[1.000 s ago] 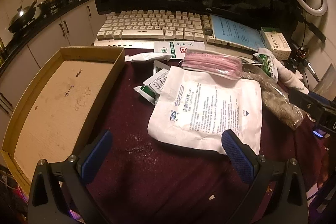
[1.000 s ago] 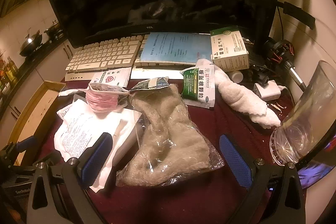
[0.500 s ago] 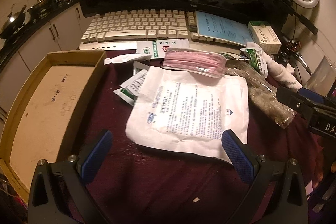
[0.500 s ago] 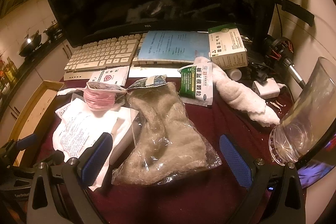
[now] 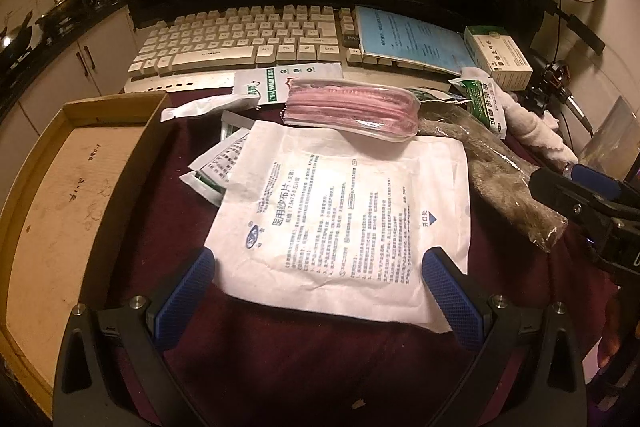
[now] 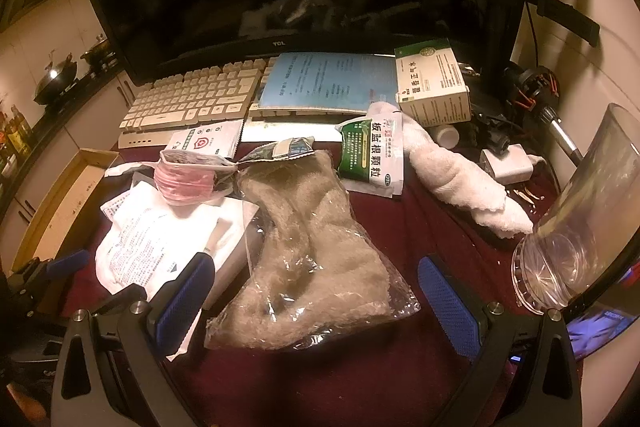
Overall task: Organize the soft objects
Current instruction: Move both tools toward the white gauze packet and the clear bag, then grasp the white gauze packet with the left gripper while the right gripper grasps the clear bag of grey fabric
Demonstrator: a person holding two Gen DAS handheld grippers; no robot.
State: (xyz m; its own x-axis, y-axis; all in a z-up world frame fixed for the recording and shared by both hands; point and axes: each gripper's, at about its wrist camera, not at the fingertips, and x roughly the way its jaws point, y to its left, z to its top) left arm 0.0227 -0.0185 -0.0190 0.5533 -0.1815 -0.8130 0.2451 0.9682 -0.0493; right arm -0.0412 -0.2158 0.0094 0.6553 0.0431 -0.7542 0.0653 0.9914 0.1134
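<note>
Approach: left gripper (image 5: 318, 291) closer to gauze pack (image 5: 340, 223) than a second ago, jaws apart astride its near edge | right gripper (image 6: 316, 301) jaws apart over bagged cloth (image 6: 308, 259), right of pack | box (image 5: 52, 203) left of pack, unfilled | grasp pending

Both the left gripper (image 5: 318, 291) and right gripper (image 6: 316, 297) hover low, fingers spread wide, gripping nothing.

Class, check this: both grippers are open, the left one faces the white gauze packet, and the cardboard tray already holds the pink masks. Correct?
Not quite. The left wrist view shows the tray holding nothing; the masks lie on the table beyond the gauze packet. The rest stands.
</note>
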